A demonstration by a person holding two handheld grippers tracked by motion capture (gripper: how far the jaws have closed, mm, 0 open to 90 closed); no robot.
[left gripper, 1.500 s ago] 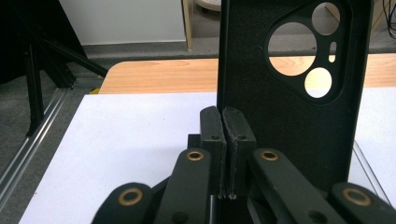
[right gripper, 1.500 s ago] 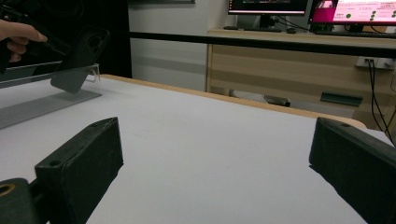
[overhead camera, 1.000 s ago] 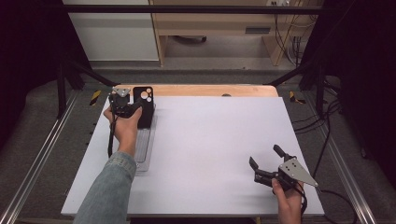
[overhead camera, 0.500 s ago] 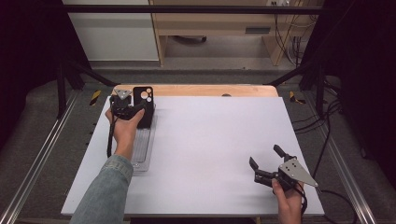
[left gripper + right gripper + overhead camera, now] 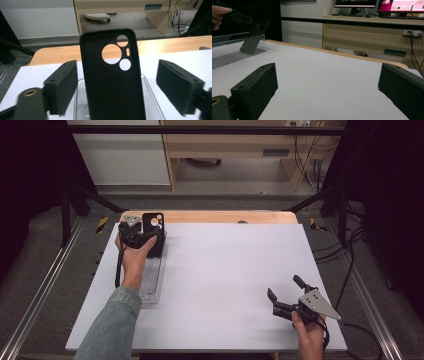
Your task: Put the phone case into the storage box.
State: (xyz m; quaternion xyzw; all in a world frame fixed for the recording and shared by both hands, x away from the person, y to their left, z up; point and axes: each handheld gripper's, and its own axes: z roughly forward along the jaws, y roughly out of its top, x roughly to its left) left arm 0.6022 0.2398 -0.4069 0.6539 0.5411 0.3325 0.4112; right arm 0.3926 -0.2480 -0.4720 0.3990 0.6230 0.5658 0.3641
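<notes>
A: We start at the left gripper [image 5: 117, 87], and its jaws stand spread wide, one pad on either side of the black phone case [image 5: 112, 80] without touching it.

B: Agreed, we see clear daylight on both sides. The case stands tilted back, camera cut-outs at the top, its foot resting in the clear plastic stand [image 5: 152, 100].

A: That tilt is why we come in from the front, we'd say: the stand props the case up so its two long edges are free for the pads to close on.

B: From the high view the case [image 5: 152, 222] sits at the far left corner of the white table [image 5: 235, 270], with the left gripper [image 5: 134, 232] just in front of it. The left hand [image 5: 134, 257] wraps the handle, forearm stretched forward from the near edge in a denim sleeve.

A: And the right gripper [image 5: 287, 295]? Well apart from the case, down near the table's right front corner, jaws spread and pinching nothing.

B: The right hand [image 5: 310, 330] holds it low, pointing across the table towards the case [image 5: 253, 37]. It looks parked to us, waiting while the left side lines up its grasp.
</notes>
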